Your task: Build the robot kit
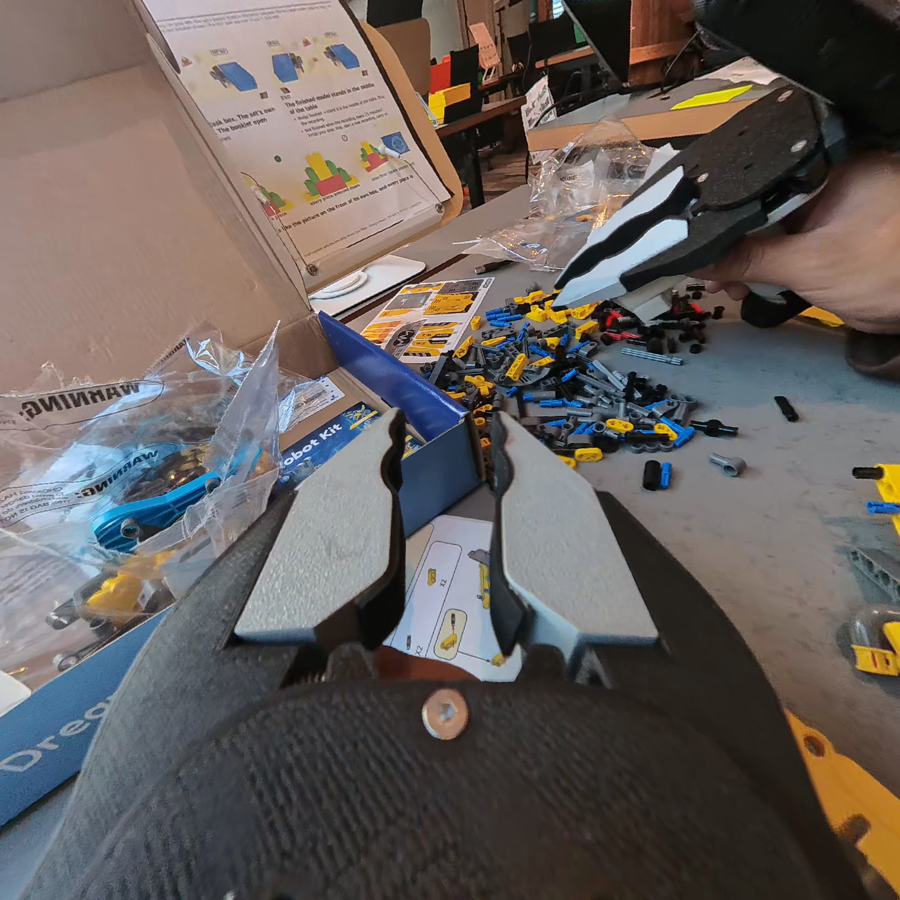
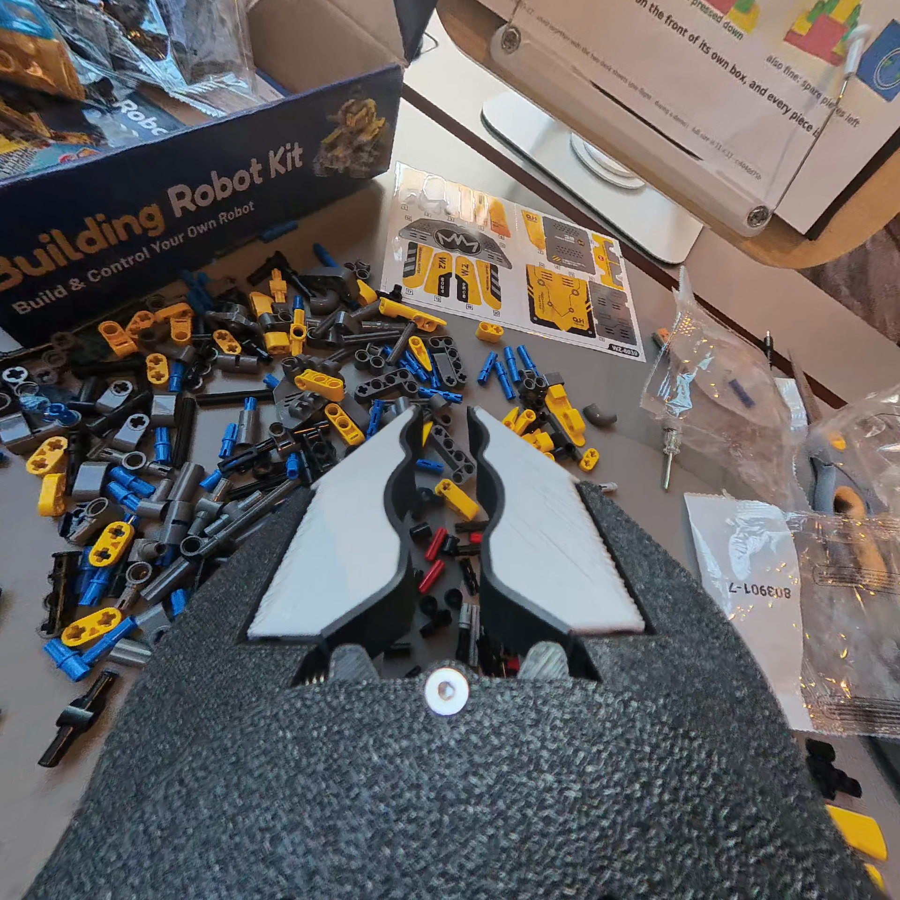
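Both grippers empty, hanging over the kit mess

Right gripper, jaws slightly apart, sits just above the loose brick pile, sticker sheet beyond. Left gripper gapes over the instruction booklet, blue box ahead. I'd approach one piece squarely, not sideways.

Place: an office-like workroom or lab.
Evidence: grey surface strewn with kit parts, propped instruction board, more desks behind.
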### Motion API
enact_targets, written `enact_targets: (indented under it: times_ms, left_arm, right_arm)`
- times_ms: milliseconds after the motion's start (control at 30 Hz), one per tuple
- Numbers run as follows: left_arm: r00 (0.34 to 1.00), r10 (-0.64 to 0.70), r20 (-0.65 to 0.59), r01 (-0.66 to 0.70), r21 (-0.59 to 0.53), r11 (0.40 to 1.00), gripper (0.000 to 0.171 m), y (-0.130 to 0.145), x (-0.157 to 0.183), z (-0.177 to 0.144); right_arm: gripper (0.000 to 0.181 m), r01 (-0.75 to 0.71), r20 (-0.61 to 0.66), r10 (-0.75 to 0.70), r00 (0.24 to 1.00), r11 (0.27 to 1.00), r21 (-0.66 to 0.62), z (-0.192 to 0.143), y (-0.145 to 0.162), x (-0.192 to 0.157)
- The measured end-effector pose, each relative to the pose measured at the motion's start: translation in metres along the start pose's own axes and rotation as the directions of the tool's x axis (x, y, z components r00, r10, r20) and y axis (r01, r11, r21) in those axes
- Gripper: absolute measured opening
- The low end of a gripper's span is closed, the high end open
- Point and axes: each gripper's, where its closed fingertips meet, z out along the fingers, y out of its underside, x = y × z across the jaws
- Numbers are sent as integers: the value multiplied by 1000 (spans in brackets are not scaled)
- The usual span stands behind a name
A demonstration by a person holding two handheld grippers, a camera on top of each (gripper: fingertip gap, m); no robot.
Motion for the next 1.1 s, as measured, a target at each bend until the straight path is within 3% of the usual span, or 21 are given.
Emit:
enact_targets:
  times_ms: [167, 400, 500, 600, 667, 933, 1100]
  left_arm:
    - [998, -7, 67, 7, 11, 1000, 0, -6, -8, 2]
    - [975, 68, 210, -53, -76, 996, 0, -23, -26, 18]
    - [951, 107, 291, -60, -165, 984, 26, -22, -39, 32]
    - [923, 130, 361, -72, -170, 983, 49, -26, -52, 44]
    - [923, 115, 366, -54, -173, 983, 49, -24, -55, 50]
    - [918, 132, 374, -79, -152, 985, 41, -16, -56, 50]
    - [947, 56, 318, -23, -107, 994, 59, -9, -45, 47]
  right_arm:
    - [21, 47, -26, -46, 999, 999, 19, -1, -7, -7]
    - [22, 42, -26, -42, 999, 999, 25, -1, -8, -8]
    - [30, 28, -33, -27, 999, 998, 50, -4, -12, -4]
    - [38, 28, -9, -27, 1000, 997, 70, -6, -14, -7]
    - [46, 38, 15, -40, 999, 996, 76, -6, -15, -12]
    - [47, 9, 62, -12, 998, 998, 59, 2, -12, -21]
    - [17, -214, 58, 208, 976, 963, 161, -4, -23, 7]
